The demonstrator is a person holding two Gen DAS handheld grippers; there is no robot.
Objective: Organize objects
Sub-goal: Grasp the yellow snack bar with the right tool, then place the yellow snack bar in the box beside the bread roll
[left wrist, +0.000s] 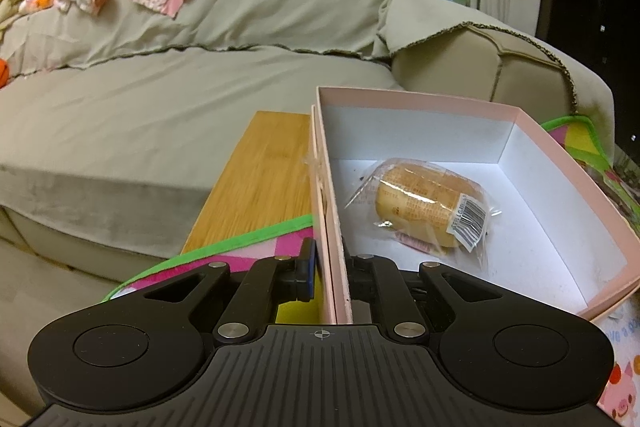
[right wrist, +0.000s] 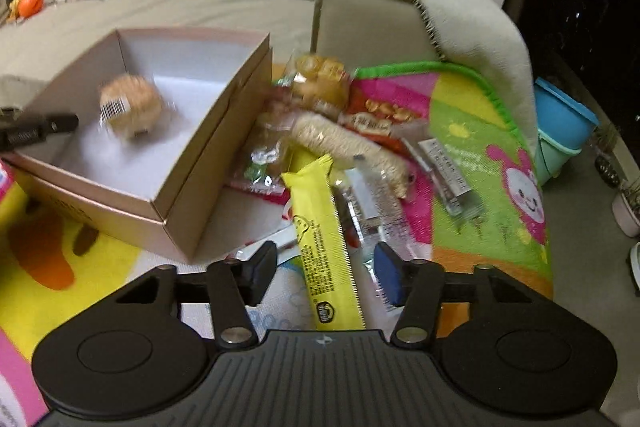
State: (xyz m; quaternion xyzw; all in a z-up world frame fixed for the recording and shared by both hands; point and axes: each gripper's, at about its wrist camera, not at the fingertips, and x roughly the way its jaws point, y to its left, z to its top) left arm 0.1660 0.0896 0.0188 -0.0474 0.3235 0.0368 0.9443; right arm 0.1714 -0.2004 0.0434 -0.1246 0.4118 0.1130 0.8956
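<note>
Pink cardboard box [left wrist: 568, 163] wall clenched by left gripper [left wrist: 331, 273]; right gripper [right wrist: 326, 273] released, straddling long yellow plastic snack packet [right wrist: 326, 251].

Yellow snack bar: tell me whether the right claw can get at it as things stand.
Probably yes. The right claw is open and the yellow snack bar already lies between its fingers, on top of the other packets with nothing over it. The pink box sits off to the side, clear of the approach.

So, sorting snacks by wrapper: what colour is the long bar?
Yellow wrapper, clearest in the right wrist view: long bar.
</note>
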